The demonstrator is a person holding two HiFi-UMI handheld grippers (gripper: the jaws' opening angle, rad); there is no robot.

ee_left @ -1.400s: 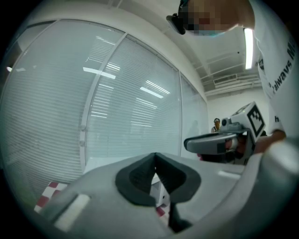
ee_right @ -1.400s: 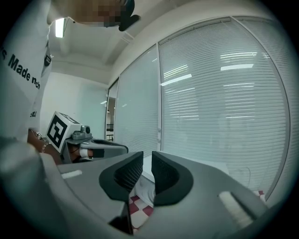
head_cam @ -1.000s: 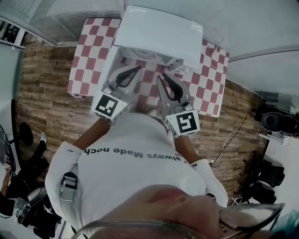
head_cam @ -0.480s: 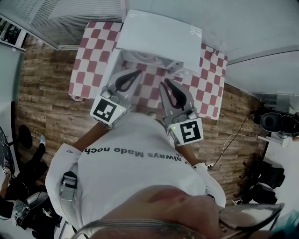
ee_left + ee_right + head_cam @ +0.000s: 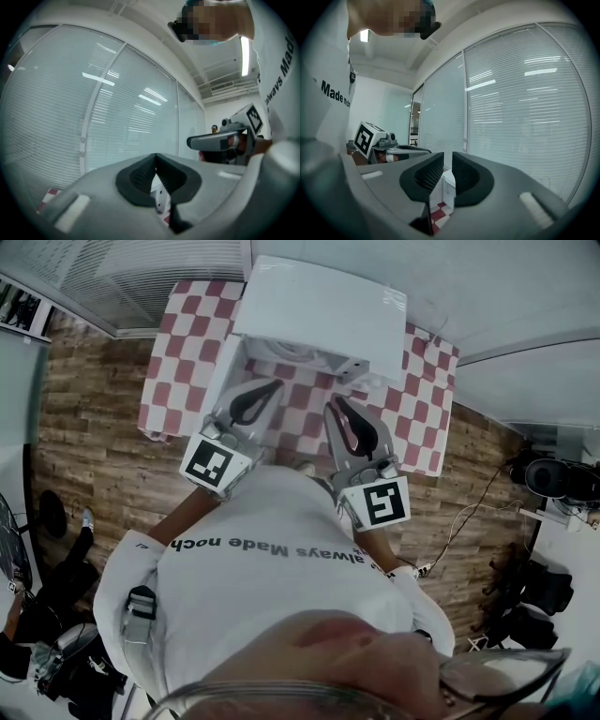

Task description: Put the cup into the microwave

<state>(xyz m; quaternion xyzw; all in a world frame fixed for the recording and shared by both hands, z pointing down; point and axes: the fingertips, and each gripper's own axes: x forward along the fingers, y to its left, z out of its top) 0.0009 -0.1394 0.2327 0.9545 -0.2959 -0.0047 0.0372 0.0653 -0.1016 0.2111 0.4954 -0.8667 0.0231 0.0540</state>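
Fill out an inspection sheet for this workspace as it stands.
Surface: table under a red-and-white checked cloth.
Job's things: white microwave at the table's far side; no cup can be made out.
Clutter: nothing seen.
Grippers: left hand-held gripper, jaw tips together, empty; right hand-held gripper, jaws a narrow gap apart, empty; both are held over the table in front of the microwave.
Cables: thin cable on the floor at the right.
Surroundings: wooden floor, window blinds, dark equipment at the right.
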